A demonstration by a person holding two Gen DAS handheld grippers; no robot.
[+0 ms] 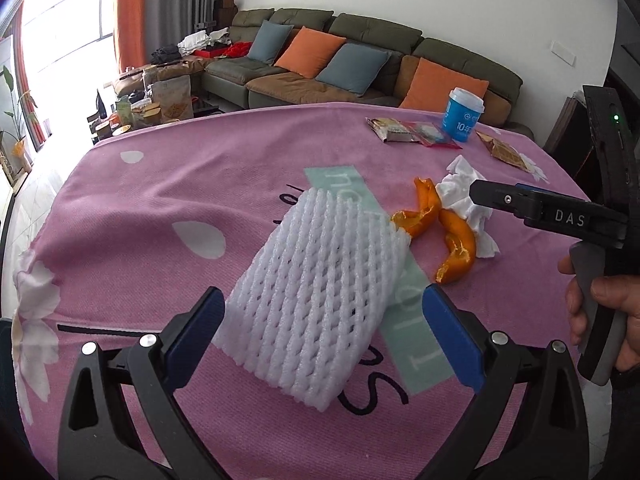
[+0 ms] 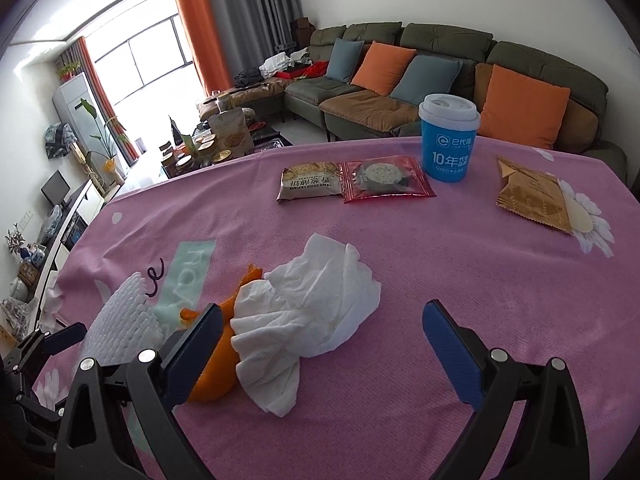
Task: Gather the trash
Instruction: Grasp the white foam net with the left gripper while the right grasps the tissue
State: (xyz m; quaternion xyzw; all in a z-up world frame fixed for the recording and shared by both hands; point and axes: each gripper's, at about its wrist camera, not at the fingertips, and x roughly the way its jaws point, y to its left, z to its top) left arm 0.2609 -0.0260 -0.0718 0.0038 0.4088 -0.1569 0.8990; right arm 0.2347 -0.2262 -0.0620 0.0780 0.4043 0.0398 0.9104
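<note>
Trash lies mid-frame on the pink tablecloth (image 1: 160,200): a white foam fruit net (image 1: 316,296), orange peel (image 1: 452,240) and crumpled tissue (image 2: 320,312). The left gripper (image 1: 324,332) gapes wide, its blue pads flanking the net without pinching it. The right gripper (image 2: 320,352) is equally wide, empty, straddling the tissue at lower centre.

Both claws are black with blue finger pads (image 1: 454,336) and silver screws; the right claw (image 1: 480,196) reads "DAS" in white, green LED lit
</note>
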